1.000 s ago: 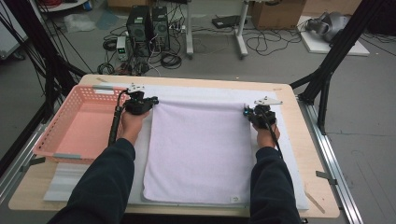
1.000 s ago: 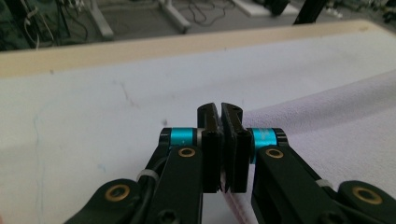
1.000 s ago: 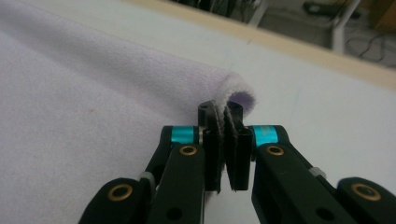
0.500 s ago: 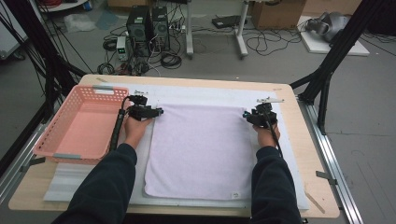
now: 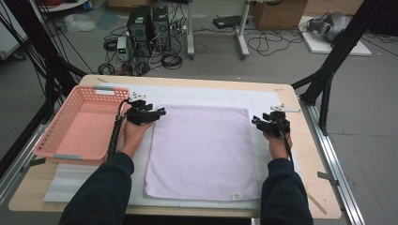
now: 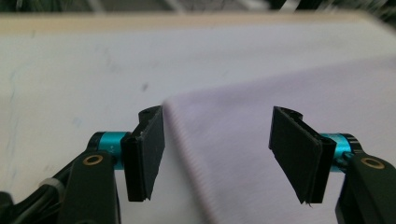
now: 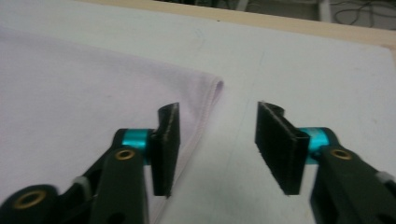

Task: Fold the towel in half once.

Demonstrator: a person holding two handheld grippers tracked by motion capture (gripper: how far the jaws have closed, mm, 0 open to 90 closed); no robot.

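cables, computer towers [image 5: 149,21] and a cardboard box lie on the grey floor beyond a wooden counter [image 5: 300,154], which carries a white mat [image 5: 211,96] under everything in use.

the left gripper [image 5: 157,112] has its fingers [image 6: 148,149] spread well apart, having just been opening, and nothing is clamped between them. in the left gripper view the far left corner of the lilac towel [image 5: 202,150] lies flat on the mat in the gap, its ribbed hem running down between the two pads without either one pressing on it.

the right gripper [image 5: 256,123] also stands parted, its fingers [image 7: 275,144] having just been opening too, with nothing pinched. in the right gripper view the towel's far right corner [image 7: 215,86] sits just ahead of the pads, and the hem passes under the pad at that view's left; the other pad hangs over bare mat.

the towel is spread smooth across the middle of the mat, a small label [image 5: 237,196] on its near edge, close to the right corner. each gripper sits at one far corner, the person's dark sleeves coming in from the near side.

a pink plastic basket [image 5: 56,145] rests at the counter's left edge, just beside the left hand [image 5: 133,136]. black frame posts rise at both sides of the counter.
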